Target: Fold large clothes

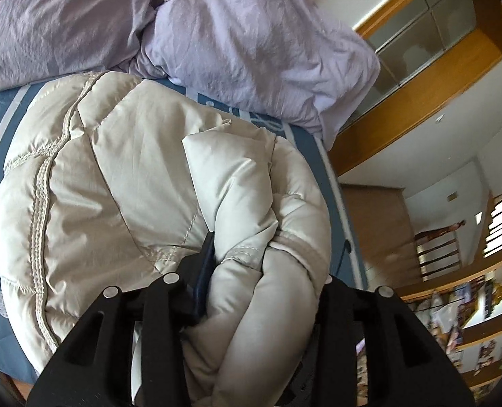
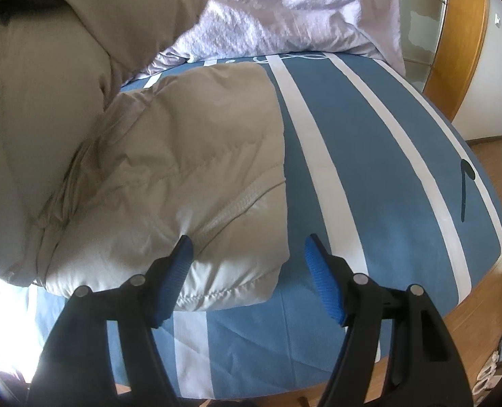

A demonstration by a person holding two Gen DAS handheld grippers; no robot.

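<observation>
A beige puffer jacket [image 1: 132, 169] lies on a blue bed sheet with white stripes [image 2: 369, 169]. My left gripper [image 1: 268, 264] is shut on a thick bunched roll of the jacket's edge. The roll fills the gap between its jaws and hides the right finger. In the right wrist view the jacket [image 2: 183, 156] lies folded over, its lower corner near the bed's front edge. My right gripper [image 2: 249, 240] hangs open just above that corner. One blue pad [image 2: 176, 271] is over the hem, the other is over bare sheet, and nothing is gripped.
A rumpled lilac duvet [image 1: 234, 34] is piled at the far side of the bed, beside the jacket. A wooden-framed glass cabinet [image 1: 420, 84] and shelves [image 1: 471, 305] stand to the right. Wooden floor [image 2: 488, 288] runs past the bed's edge. A dark mark [image 2: 464, 186] is on the sheet.
</observation>
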